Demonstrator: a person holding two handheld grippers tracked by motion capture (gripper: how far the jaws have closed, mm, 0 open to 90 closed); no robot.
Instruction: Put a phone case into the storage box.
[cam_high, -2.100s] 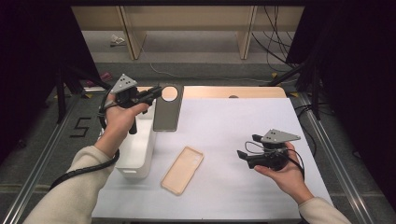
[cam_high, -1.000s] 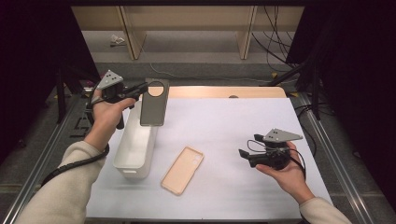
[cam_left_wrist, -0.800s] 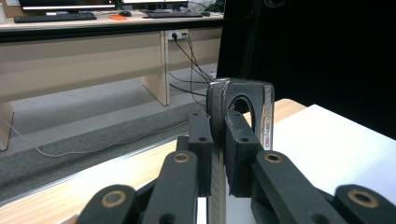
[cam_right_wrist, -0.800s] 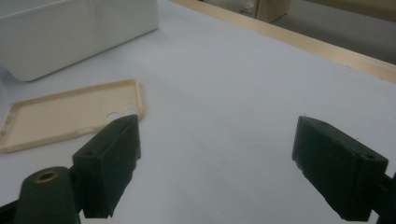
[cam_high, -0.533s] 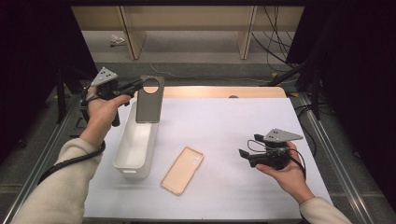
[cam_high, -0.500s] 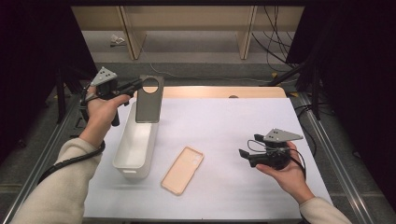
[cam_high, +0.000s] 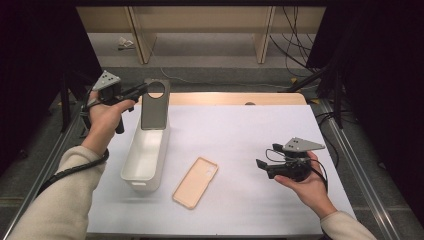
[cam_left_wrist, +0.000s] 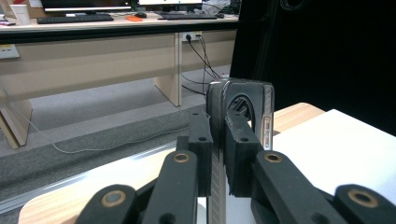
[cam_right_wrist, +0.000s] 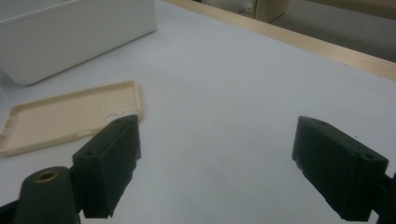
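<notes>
White matting covers the table (cam_high: 260, 135). Above the far end of the white bin (cam_high: 146, 156), the left gripper (cam_high: 141, 90) pinches a grey phone case (cam_high: 154, 105) upright, long axis vertical, probably clear of the rim. The right gripper (cam_high: 261, 166), jaws wide and empty, is nearer the tan phone case (cam_high: 196, 181).
</notes>
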